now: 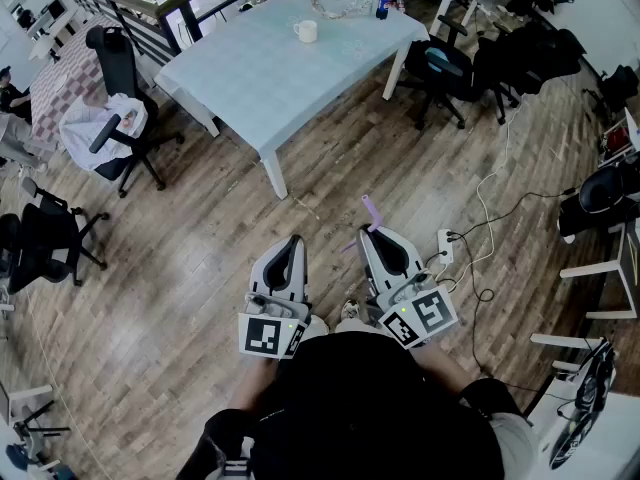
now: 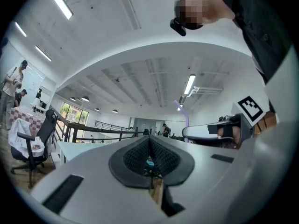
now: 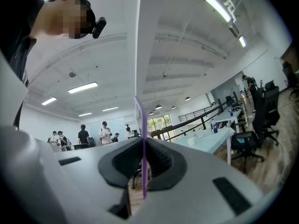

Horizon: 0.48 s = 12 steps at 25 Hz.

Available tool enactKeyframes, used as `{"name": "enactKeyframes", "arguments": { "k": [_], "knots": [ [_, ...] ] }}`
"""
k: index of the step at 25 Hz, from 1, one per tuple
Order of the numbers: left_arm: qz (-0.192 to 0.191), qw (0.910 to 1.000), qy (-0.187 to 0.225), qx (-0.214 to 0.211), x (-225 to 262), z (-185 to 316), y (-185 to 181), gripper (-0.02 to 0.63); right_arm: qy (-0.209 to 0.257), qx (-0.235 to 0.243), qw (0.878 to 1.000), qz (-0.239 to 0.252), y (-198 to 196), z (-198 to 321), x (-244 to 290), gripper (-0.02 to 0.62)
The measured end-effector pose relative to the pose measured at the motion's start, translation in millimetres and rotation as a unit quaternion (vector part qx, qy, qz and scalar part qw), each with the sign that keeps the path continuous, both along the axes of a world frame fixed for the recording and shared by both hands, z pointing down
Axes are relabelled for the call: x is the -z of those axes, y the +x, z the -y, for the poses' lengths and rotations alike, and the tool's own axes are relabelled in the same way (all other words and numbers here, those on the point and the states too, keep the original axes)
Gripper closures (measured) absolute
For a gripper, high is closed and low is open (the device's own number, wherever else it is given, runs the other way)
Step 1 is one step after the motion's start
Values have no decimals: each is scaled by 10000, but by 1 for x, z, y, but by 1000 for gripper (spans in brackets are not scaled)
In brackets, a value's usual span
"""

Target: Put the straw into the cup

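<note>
Cup (image 1: 305, 31) sits on the far worktop (image 1: 250, 78) in the head view, well apart from me. My right gripper (image 1: 370, 236) carries the purple straw (image 1: 371, 211) tip-up, clear of the floor.

Left gripper view: my left gripper (image 2: 149, 158) is pressed together, empty, probably spare for now.

Right gripper view: the jaws pinch the straw low, so it stands vertical.

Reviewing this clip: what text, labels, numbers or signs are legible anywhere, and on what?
No readable words or numbers anywhere.
The square markers on the left gripper and right gripper: black-and-white patterns, not text.
Label on the bottle: too small to read.
</note>
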<state>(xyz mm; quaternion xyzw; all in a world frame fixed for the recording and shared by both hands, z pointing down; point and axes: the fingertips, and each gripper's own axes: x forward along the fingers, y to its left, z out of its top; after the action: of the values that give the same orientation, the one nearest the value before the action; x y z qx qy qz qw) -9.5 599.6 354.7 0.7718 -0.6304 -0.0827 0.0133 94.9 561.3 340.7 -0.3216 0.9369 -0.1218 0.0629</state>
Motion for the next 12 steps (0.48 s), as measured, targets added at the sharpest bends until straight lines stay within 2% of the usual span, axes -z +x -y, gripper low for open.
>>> {"name": "enactKeyframes", "arguments": {
  "k": [4,8,12],
  "knots": [
    [-25,9998,-5,202,-3,-5,34,592,79,19,9999,74,32,4,-1,566],
    [77,9992,-45,396,-11,-20,44,592,209,161,9996,49,44,-5,-3,566],
    [144,9992,10,366,-8,-25,58,592,316,172,9994,24,60,-15,3,566]
  ]
}}
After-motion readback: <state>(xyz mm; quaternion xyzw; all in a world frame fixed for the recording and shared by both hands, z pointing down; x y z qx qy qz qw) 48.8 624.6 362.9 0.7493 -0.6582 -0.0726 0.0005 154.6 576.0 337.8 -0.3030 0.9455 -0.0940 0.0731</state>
